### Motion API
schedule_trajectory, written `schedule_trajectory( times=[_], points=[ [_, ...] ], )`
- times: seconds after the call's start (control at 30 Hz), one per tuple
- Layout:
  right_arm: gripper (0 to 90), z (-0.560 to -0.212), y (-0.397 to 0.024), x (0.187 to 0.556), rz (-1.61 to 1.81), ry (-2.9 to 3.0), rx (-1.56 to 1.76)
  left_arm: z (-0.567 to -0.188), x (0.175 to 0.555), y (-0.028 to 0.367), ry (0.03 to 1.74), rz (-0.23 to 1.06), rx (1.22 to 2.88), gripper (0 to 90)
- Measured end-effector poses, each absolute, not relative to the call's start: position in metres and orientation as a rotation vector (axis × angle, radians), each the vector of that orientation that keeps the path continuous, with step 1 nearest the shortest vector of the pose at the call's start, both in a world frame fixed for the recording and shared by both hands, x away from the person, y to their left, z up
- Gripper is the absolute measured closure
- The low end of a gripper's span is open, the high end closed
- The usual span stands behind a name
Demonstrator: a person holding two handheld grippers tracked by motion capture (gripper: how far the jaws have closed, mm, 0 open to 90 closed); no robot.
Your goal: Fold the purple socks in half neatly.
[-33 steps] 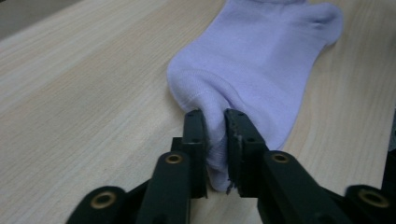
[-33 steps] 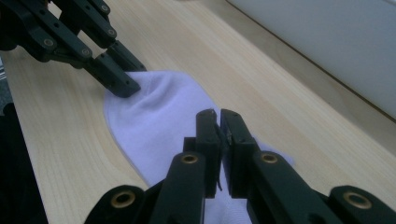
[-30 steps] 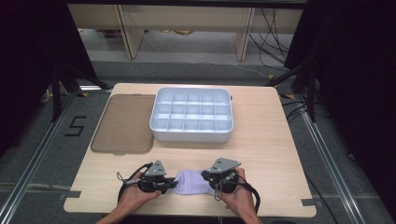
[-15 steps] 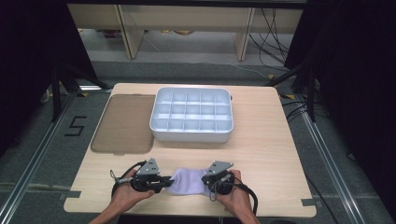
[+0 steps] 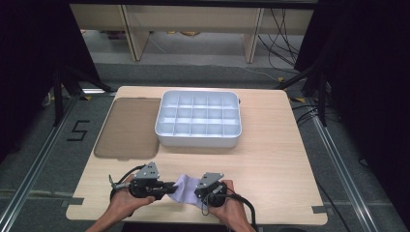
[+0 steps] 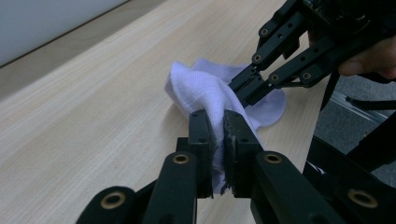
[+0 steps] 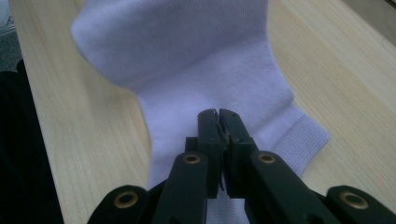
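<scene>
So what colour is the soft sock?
Pale lilac-white sock, clearest in the right gripper view.

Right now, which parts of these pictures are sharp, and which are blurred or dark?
High view: the table is evenly lit, the sides are black. Left gripper view: the sock and the jaws holding it are sharp, the far corner is soft. Right gripper view: the left gripper's side of the sock is blurred, and the bottom left is dark.

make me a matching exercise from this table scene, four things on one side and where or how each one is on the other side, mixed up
1. sock
2. divided tray
3. brown lid
4. left claw

a. flat beside the white bin, on its left in the high view
b. pinched between two claws at the near edge
c. white, middle of the table
d. shut on pale fabric

Pairs: 1-b, 2-c, 3-a, 4-d
</scene>
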State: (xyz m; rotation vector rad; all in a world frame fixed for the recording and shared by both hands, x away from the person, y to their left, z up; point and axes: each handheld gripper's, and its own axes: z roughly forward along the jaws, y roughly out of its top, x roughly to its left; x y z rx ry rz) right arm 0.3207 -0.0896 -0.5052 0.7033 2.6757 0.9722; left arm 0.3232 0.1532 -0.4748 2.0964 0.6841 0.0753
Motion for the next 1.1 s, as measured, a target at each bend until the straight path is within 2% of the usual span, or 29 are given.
schedule_trajectory(
  times=[0.27, 0.43, 0.53, 1.1],
  points=[
    [88.3, -0.502, -0.091, 0.323, 1.006, 2.685, 0.713, -0.478, 0.326, 0.142, 0.681, 0.054, 2.126, 82.2],
    [88.2, -0.489, -0.115, 0.322, 1.02, 2.636, 0.789, -0.48, 0.327, 0.141, 0.7, 0.042, 2.125, 81.9],
    [88.3, -0.493, -0.125, 0.322, 1.004, 2.63, 0.825, -0.481, 0.327, 0.14, 0.707, 0.036, 2.124, 81.6],
    [88.6, -0.5, -0.124, 0.329, 0.988, 2.672, 0.811, -0.487, 0.343, 0.109, 0.712, 0.003, 2.158, 79.3]
  ],
)
